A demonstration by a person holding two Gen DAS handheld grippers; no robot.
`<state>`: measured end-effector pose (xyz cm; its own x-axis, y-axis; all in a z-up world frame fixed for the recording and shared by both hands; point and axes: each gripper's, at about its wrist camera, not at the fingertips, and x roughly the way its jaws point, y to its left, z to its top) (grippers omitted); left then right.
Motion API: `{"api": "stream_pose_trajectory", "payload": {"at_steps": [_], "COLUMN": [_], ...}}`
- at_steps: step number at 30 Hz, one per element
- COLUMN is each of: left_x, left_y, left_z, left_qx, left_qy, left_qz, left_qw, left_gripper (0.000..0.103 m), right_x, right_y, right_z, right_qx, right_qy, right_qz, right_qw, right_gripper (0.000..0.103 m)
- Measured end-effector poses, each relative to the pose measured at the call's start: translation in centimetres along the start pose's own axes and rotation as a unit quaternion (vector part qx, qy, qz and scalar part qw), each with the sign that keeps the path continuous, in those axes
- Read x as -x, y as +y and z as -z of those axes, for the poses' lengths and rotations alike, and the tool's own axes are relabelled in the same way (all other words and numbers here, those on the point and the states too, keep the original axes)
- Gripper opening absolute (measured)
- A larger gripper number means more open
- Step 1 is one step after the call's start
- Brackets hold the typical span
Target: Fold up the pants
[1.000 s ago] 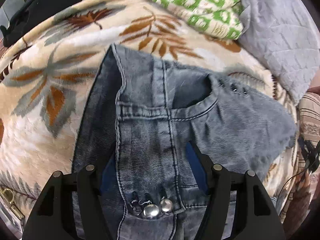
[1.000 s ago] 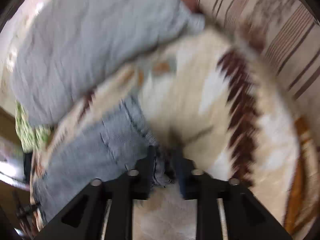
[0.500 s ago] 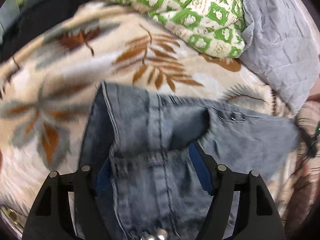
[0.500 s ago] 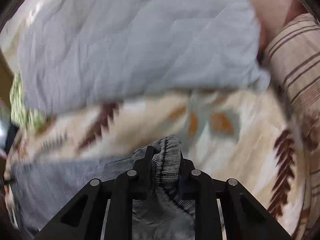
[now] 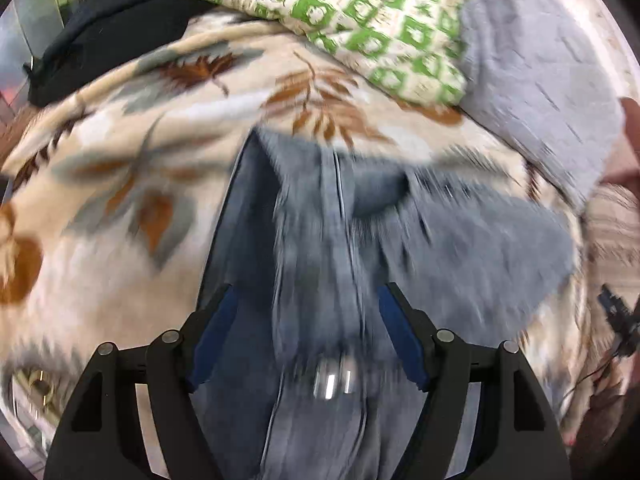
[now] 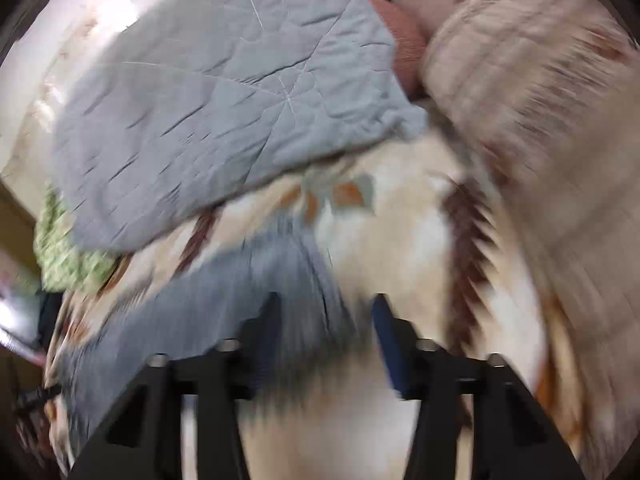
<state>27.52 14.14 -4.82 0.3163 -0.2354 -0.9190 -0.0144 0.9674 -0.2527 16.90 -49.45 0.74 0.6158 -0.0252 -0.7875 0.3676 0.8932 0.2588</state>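
Observation:
Grey-blue denim pants (image 5: 320, 248) lie folded on a leaf-print blanket (image 5: 120, 168), waistband with metal buttons (image 5: 332, 384) towards me. My left gripper (image 5: 306, 304) is open above the waistband, jaws wide apart, not holding the cloth. In the right wrist view the pants' edge (image 6: 256, 280) lies on the blanket (image 6: 400, 240). My right gripper (image 6: 326, 308) is open just above that edge, with the denim under its left finger. Both views are motion-blurred.
A green-and-white patterned pillow (image 5: 360, 12) and a grey quilted pillow (image 5: 532, 60) lie at the far side; the grey pillow also shows in the right wrist view (image 6: 224, 104). A black garment (image 5: 108, 28) lies far left. A striped beige cushion (image 6: 540, 120) lies right.
My right gripper was shut on the pants' edge, carried it over, and has now opened and let it go. My left gripper stayed open over the waistband and shifted slightly.

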Motion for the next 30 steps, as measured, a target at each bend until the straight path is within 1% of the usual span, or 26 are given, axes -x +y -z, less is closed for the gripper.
{"api": "stream_pose_trajectory", "payload": {"at_steps": [3, 4, 6, 8, 10, 11, 13, 14, 15, 16, 17, 18, 19, 20, 21, 22, 23, 24, 25, 26, 28, 29, 30], "left_x": [1.6, 1.8, 2.1, 1.9, 1.0, 0.7, 1.1, 1.2, 1.3, 1.2, 1.4, 1.6, 1.5, 1.6, 1.5, 1.2, 1.0, 0.7, 0.8, 1.1, 1.7, 1.9, 2.0], "left_y": [2.1, 2.7, 3.4, 3.3, 2.7, 2.4, 1.5, 1.1, 0.8, 0.7, 0.6, 0.4, 0.4, 0.3, 0.3, 0.6, 0.9, 0.9, 1.0, 0.9, 0.7, 0.6, 0.5], "left_z": [4.2, 5.4, 8.3, 10.5, 12.3, 13.1, 13.8, 14.0, 14.1, 14.1, 14.1, 14.1, 14.2, 14.2, 14.1, 14.1, 14.2, 14.2, 14.2, 14.3, 14.3, 14.3, 14.2], "left_qx": [0.001, 0.003, -0.003, -0.013, -0.020, -0.025, -0.041, -0.042, -0.039, -0.036, -0.033, -0.032, -0.034, -0.036, -0.036, -0.032, -0.027, -0.021, -0.018, -0.017, -0.017, -0.016, -0.015], "left_qy": [0.033, 0.042, 0.063, 0.077, 0.098, 0.095, 0.076, 0.073, 0.074, 0.076, 0.078, 0.076, 0.072, 0.068, 0.068, 0.071, 0.077, 0.080, 0.077, 0.073, 0.064, 0.060, 0.057], "left_qz": [0.037, 0.049, 0.074, 0.072, 0.070, 0.059, 0.041, 0.036, 0.035, 0.035, 0.036, 0.040, 0.042, 0.041, 0.039, 0.039, 0.039, 0.037, 0.036, 0.036, 0.045, 0.046, 0.048], "left_qw": [0.9988, 0.9979, 0.9953, 0.9943, 0.9926, 0.9934, 0.9954, 0.9958, 0.9959, 0.9959, 0.9958, 0.9958, 0.9960, 0.9962, 0.9963, 0.9962, 0.9959, 0.9959, 0.9962, 0.9966, 0.9968, 0.9970, 0.9971], "left_gripper": [0.075, 0.075, 0.075, 0.075, 0.075, 0.076, 0.079, 0.081, 0.081, 0.081, 0.081, 0.081, 0.081, 0.081, 0.081, 0.081, 0.081, 0.081, 0.081, 0.081, 0.081, 0.081, 0.081], "right_x": [5.0, 6.5, 7.8, 7.9, 7.4, 7.0, 6.1, 5.8, 5.0, 4.6, 4.6, 4.5, 4.7, 4.9, 4.8, 4.4, 3.9, 3.6, 3.8, 4.1, 5.5, 6.5, 7.1], "right_y": [-2.0, -3.0, -4.9, -6.7, -7.7, -7.8, -6.9, -6.3, -5.4, -4.5, -3.2, -2.1, -1.3, -0.9, -1.0, -1.2, -1.6, -1.8, -1.8, -1.7, -1.8, -1.8, -1.8], "right_z": [5.9, 7.6, 10.8, 12.9, 14.7, 15.1, 15.8, 16.1, 16.3, 16.4, 16.4, 16.4, 16.4, 16.4, 16.4, 16.5, 16.6, 16.7, 16.6, 16.4, 15.5, 14.8, 14.1], "right_qx": [0.008, 0.005, -0.013, -0.053, -0.085, -0.092, -0.091, -0.084, -0.060, -0.030, 0.009, 0.045, 0.067, 0.081, 0.081, 0.074, 0.067, 0.065, 0.071, 0.073, 0.063, 0.060, 0.052], "right_qy": [0.014, 0.018, 0.031, 0.047, 0.059, 0.059, 0.054, 0.050, 0.047, 0.048, 0.050, 0.058, 0.058, 0.057, 0.065, 0.078, 0.090, 0.094, 0.088, 0.085, 0.061, 0.037, 0.022], "right_qz": [0.021, 0.030, 0.041, 0.031, 0.011, 0.006, -0.005, -0.001, 0.022, 0.046, 0.065, 0.076, 0.095, 0.104, 0.087, 0.075, 0.070, 0.068, 0.071, 0.072, 0.055, 0.051, 0.041], "right_qw": [1.000, 0.999, 0.999, 0.997, 0.995, 0.994, 0.994, 0.995, 0.997, 0.997, 0.997, 0.994, 0.992, 0.990, 0.991, 0.991, 0.991, 0.991, 0.991, 0.991, 0.995, 0.996, 0.998], "right_gripper": [0.059, 0.061, 0.065, 0.065, 0.065, 0.066, 0.066, 0.066, 0.066, 0.061, 0.033, 0.020, 0.023, 0.026, 0.028, 0.036, 0.039, 0.039, 0.032, 0.014, 0.015, 0.015, 0.015]}}
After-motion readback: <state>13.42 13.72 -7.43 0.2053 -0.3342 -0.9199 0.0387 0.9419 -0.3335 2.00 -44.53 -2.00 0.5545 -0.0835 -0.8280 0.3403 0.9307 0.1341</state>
